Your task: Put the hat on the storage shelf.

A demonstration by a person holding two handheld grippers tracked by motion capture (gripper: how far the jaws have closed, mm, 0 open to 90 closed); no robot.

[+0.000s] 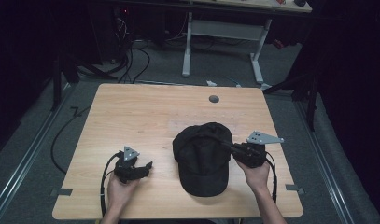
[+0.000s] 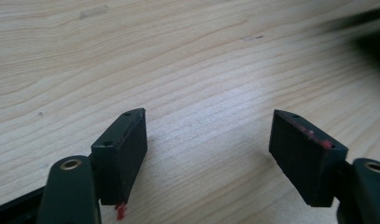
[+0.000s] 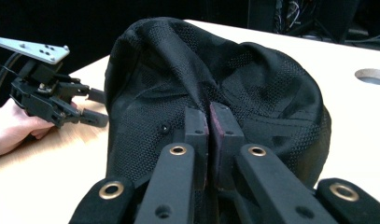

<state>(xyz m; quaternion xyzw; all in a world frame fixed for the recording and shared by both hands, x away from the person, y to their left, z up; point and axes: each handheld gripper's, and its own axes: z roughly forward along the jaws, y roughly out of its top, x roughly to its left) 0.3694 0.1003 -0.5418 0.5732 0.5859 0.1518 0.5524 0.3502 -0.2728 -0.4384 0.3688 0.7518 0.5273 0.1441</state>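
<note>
I see a black cap (image 1: 202,158) sitting on the wooden table (image 1: 131,112), crown toward the far side, brim toward the person's edge. Using the cap as reference for everything else.

Right gripper (image 1: 227,146) is at the cap's right side, held by the right hand (image 1: 255,171). In the right gripper view its jaws are pressed together on a fold of the cap's mesh crown (image 3: 215,84), fabric pulled up into a ridge between the pads. Clamped on the cap, no gap visible.

Left gripper (image 1: 148,165) is left of the cap, apart from it, bare tabletop between them, held low by the left hand (image 1: 120,189). Left gripper view has its jaws spread wide over plain wood grain (image 2: 201,70), nothing between them. A bit of red residue shows on the pad (image 2: 304,154) edges. A dark blurred shape sits at the upper right of that view; can't tell what it is.

Beyond the cap, near the table's far edge, there's a round grey hole (image 1: 214,99) in the tabletop. The right gripper view also picks up the left gripper (image 3: 96,109) past the cap's far side, jaws apart.
</note>
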